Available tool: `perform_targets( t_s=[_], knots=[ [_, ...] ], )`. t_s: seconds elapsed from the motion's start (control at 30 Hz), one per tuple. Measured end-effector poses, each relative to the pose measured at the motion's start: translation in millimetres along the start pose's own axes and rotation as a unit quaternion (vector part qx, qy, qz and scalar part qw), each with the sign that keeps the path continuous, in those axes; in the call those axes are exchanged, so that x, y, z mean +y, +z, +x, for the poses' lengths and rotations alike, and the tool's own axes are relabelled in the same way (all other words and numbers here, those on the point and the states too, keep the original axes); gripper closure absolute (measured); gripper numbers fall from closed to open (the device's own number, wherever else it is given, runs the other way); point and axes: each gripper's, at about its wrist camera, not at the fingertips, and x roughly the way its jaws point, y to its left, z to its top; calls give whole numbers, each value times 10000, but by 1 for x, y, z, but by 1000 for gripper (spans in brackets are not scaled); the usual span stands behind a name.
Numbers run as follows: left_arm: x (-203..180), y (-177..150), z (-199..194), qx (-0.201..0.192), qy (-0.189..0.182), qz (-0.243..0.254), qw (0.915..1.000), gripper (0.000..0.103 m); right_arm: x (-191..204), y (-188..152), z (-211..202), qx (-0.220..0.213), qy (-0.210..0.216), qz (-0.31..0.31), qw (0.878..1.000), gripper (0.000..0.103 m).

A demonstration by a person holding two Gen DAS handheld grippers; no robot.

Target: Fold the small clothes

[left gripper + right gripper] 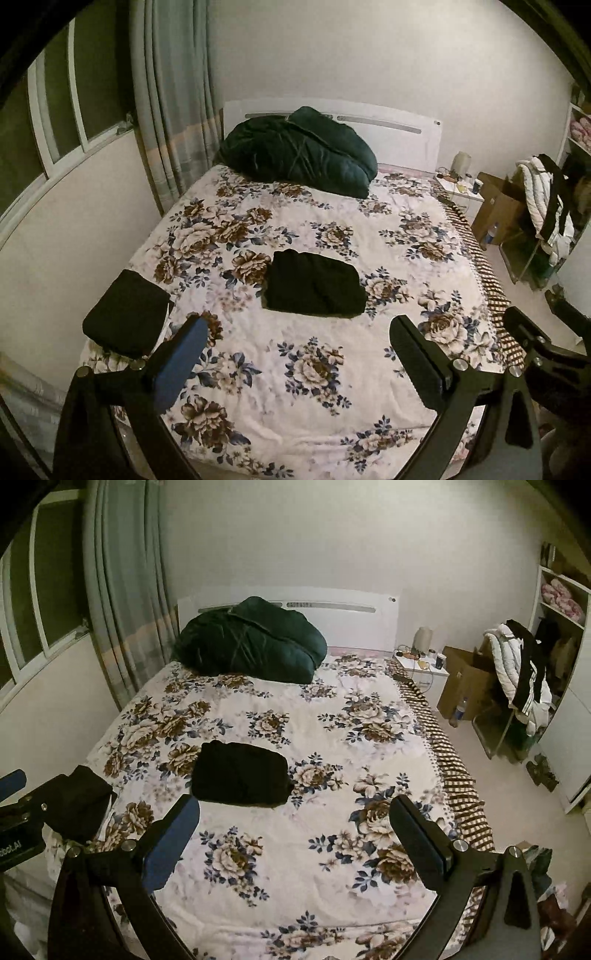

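Both tools hang above the near end of the bed (pixel 258 417), the left tool (pixel 299 350) and the right tool (pixel 295 830) each with jaws wide apart and holding nothing. A black garment (pixel 314 286) lies already folded into a compact rectangle mid-bed on the floral cover; a second folded black piece (pixel 125 314) sits at the left edge. Judging by this, the centre piece seems ready to be stacked or set aside. To do that well, come in low from both short sides, slide under all layers, clamp evenly, and lift level so the fold stays closed.
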Motion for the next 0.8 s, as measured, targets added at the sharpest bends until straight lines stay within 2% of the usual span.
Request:
perform_targets(
  t_s=[0.43, 0.8],
  knots=[
    [7, -13, -35, -101, -57, 9, 9999, 0, 8, -15, -61, -134, -66, 73, 9999, 0],
    [-5, -17, -54, -226, -159, 134, 9995, 0, -1, -18, -75, -138, -114, 191, 9997, 0]
  ],
)
